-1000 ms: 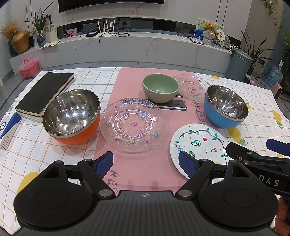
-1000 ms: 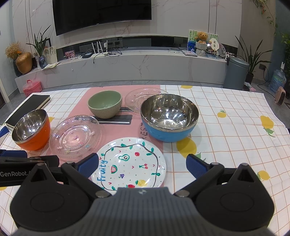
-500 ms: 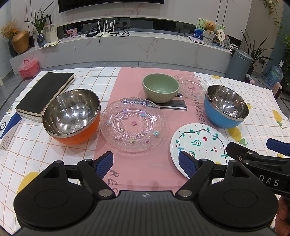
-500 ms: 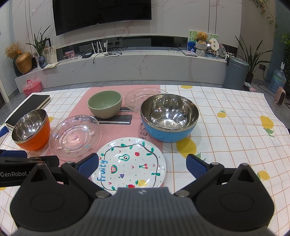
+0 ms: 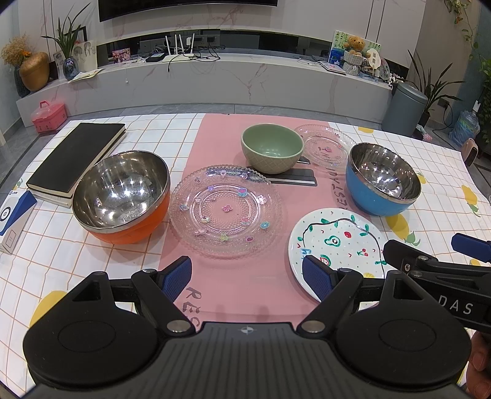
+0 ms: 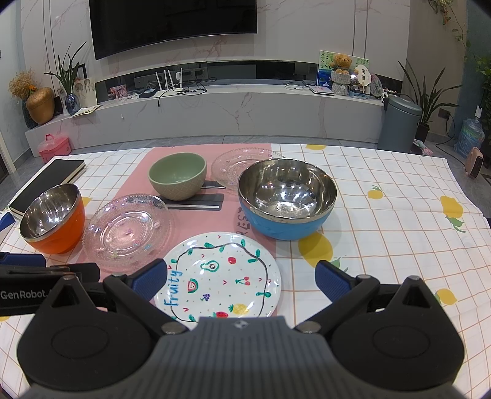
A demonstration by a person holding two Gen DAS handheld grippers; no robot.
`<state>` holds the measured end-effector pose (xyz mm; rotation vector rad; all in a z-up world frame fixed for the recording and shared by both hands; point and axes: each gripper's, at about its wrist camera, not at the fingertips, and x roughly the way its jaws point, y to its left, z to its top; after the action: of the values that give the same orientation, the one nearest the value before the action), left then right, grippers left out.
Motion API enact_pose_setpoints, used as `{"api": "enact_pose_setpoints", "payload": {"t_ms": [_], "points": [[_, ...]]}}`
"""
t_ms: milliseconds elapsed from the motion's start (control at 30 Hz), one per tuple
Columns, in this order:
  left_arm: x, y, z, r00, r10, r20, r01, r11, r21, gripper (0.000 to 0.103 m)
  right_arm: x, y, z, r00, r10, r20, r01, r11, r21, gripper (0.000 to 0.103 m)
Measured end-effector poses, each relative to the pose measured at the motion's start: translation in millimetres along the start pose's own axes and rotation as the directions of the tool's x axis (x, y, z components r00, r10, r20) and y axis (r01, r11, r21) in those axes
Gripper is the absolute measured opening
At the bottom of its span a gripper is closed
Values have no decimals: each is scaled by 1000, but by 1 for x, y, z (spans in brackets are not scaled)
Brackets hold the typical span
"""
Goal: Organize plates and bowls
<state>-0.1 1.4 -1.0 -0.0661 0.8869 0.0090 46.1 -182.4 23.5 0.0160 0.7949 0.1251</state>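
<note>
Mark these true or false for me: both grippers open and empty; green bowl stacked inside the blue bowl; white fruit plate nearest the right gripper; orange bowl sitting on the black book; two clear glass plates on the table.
1. Left gripper and right gripper are open and empty. True.
2. Green bowl is stacked inside the blue bowl. False: they stand apart, both empty.
3. White fruit plate lies nearest the right gripper. True.
4. Orange bowl sits on the black book. False: it stands on the tablecloth beside the book.
5. Two clear glass plates, large and small. True.

Marble wall (image 6: 307, 30), wall-mounted TV (image 6: 175, 24), long console (image 6: 230, 113).
</note>
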Motion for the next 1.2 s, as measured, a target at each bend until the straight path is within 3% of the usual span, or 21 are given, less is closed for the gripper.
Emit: {"api": "enact_pose_setpoints", "payload": {"t_ms": [933, 1200], "points": [[7, -1, -4, 1000, 10, 1, -10, 1000, 12, 96, 1, -4, 0, 1000, -3, 3, 3, 1000, 7, 100], [4, -5, 15, 999, -5, 38, 5, 1000, 6, 93, -2, -17, 10, 999, -19, 26, 18, 999, 33, 100]]}}
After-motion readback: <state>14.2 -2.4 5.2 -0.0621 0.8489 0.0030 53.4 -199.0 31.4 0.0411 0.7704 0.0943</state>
